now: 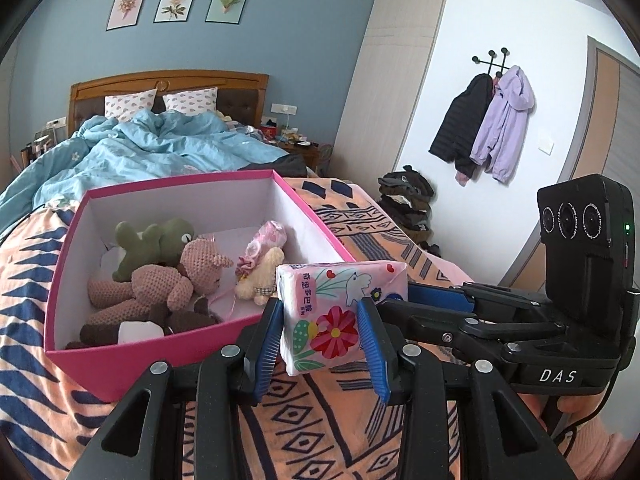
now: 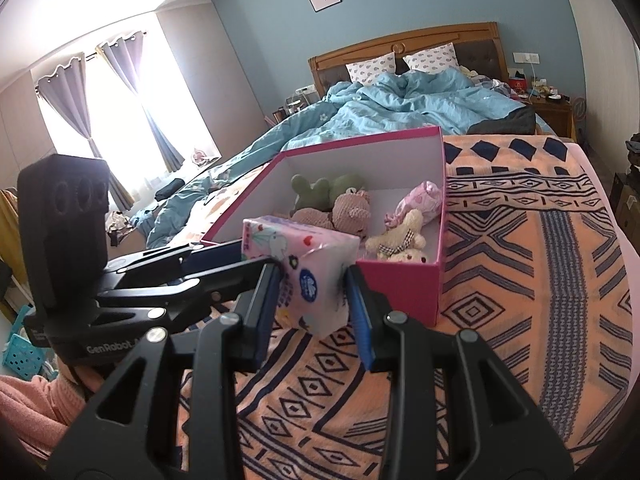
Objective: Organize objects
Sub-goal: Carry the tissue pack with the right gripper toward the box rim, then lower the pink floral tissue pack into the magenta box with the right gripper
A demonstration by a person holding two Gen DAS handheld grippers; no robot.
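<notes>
On patterned orange blanket (image 2: 520,280), bedrm, pink box (image 1: 120,368), both tongs (image 1: 320,320) (image 2: 316,284) gripping tissue pack (image 1: 332,312).

hidden: brown plush (image 1: 120,330) partly behind pink box wall (image 1: 132,364) | blurred: nightstand clutter (image 1: 294,136) | cut off: blue basket (image 2: 18,354)

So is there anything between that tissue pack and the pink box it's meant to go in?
Nothing visible blocks it. The tissue pack is held just outside the pink box, by its near corner. The box is open-topped, though plush toys already fill much of the floor; some free space shows near the back wall.
</notes>
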